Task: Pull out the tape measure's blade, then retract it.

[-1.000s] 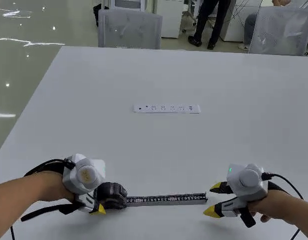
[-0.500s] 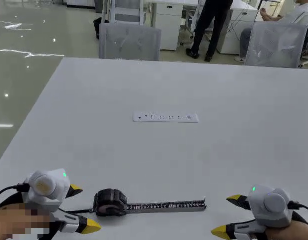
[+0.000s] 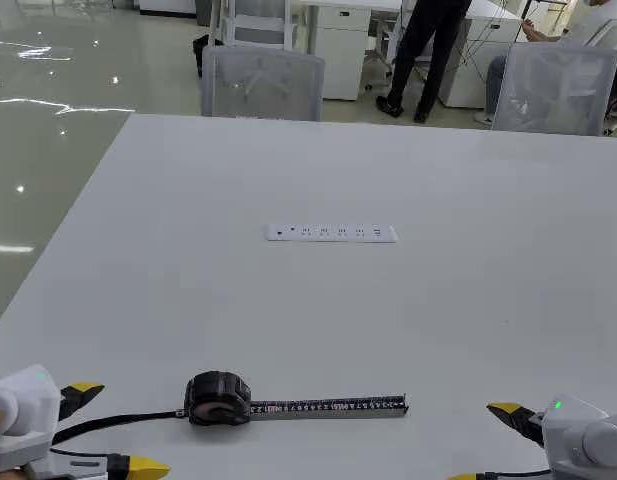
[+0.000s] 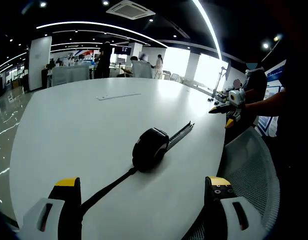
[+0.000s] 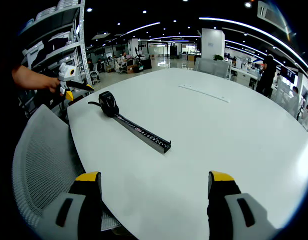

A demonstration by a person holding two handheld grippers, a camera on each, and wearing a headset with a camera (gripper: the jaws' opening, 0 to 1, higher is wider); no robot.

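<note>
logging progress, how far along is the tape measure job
Done: the blade lies pulled out of the tape measure case across the table. In hand: nothing; the left gripper and right gripper are both open, apart from it. To do: retracting the blade.

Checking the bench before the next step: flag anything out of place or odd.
The tape measure lies unheld on the table, its blade out flat, not retracted. The left gripper and right gripper are open, apart from it. Nothing looks spilled or damaged.
</note>
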